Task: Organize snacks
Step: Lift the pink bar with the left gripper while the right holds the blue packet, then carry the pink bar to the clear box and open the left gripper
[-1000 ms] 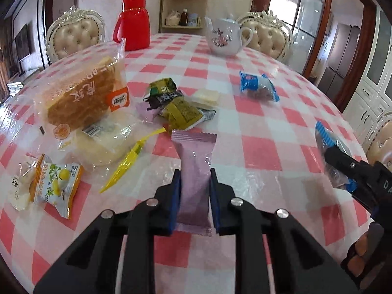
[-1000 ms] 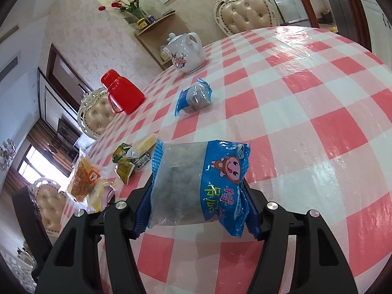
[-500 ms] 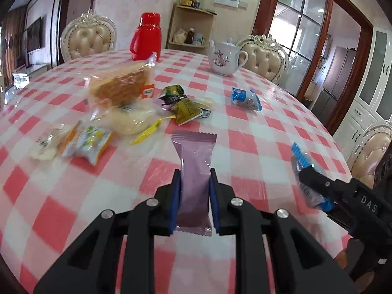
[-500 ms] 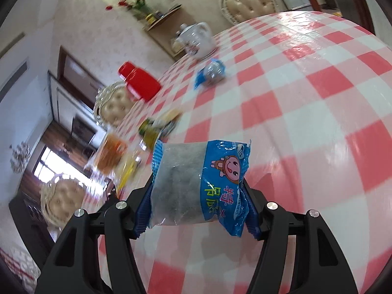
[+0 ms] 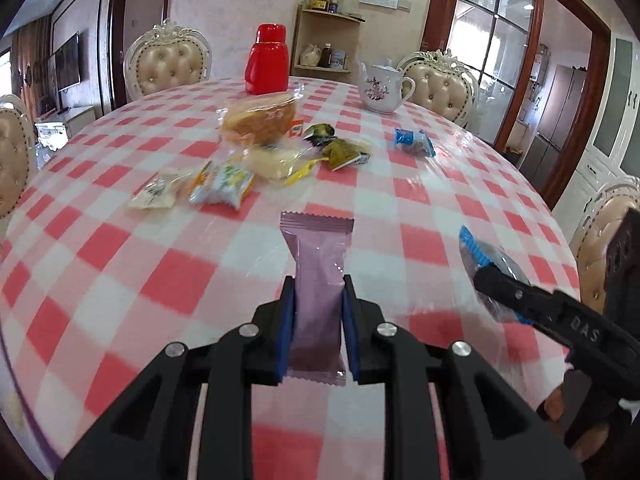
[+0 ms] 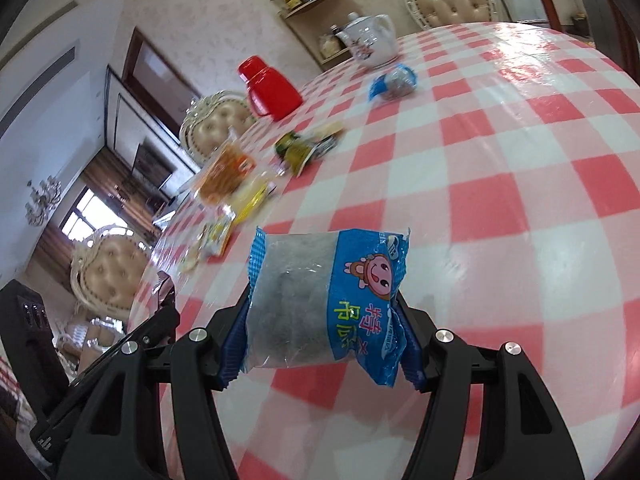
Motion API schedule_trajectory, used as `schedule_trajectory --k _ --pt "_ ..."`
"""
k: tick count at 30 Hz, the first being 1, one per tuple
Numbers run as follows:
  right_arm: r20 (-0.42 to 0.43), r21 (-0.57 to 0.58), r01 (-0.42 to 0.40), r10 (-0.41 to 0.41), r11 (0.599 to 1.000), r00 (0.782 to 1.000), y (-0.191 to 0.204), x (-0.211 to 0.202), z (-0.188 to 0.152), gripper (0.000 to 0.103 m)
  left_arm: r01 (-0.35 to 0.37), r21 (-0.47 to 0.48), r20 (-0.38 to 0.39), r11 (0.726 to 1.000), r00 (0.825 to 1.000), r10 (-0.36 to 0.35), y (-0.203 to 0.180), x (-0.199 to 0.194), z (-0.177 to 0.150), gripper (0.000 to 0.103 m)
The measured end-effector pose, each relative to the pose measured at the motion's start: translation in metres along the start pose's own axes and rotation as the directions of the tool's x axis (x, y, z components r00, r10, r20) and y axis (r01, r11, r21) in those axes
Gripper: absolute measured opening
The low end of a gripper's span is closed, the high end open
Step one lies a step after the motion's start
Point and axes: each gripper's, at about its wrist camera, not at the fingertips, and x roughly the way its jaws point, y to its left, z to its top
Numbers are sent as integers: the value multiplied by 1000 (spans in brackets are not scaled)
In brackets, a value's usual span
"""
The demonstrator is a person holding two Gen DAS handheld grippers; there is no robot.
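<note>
My left gripper (image 5: 318,316) is shut on a purple snack bar wrapper (image 5: 318,280), held upright above the near part of the checked table (image 5: 440,208). My right gripper (image 6: 324,320) is shut on a blue and clear snack packet (image 6: 320,300) with a cartoon face; the same packet (image 5: 486,264) shows at the right in the left wrist view. A pile of snacks lies mid-table: a bread bag (image 5: 262,120), green packets (image 5: 340,152), a yellow-orange packet (image 5: 222,184). A second blue packet (image 5: 414,142) lies apart to the right.
A red flask (image 5: 268,62) and a white flowered teapot (image 5: 380,90) stand at the table's far side. Padded chairs (image 5: 168,62) ring the table. A wall shelf (image 5: 326,40) with jars is behind. The table's near edge curves just below my grippers.
Both grippers have drawn back from the snack pile toward the table's near edge, each keeping its packet. The pile now looks smaller and farther away.
</note>
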Motion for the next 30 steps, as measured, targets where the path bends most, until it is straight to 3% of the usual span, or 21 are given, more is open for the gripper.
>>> schedule_trajectory --k 12,19,26,30 --pt "-91 -125 -50 39 991 995 49 7 -38 61 -82 -7 -40 997 996 81 51 -48 -55 22" --pt "-135 -213 -109 81 971 988 87 12 -59 61 -142 -42 -3 989 990 142 85 -76 -64 22" --pt "-191 -348 -190 130 918 973 142 15 -84 61 -203 -81 48 976 977 207 117 -103 -59 22" --pt "-231 -437 -237 146 868 962 181 18 -102 61 -247 -117 58 962 965 255 143 -118 -56 23"
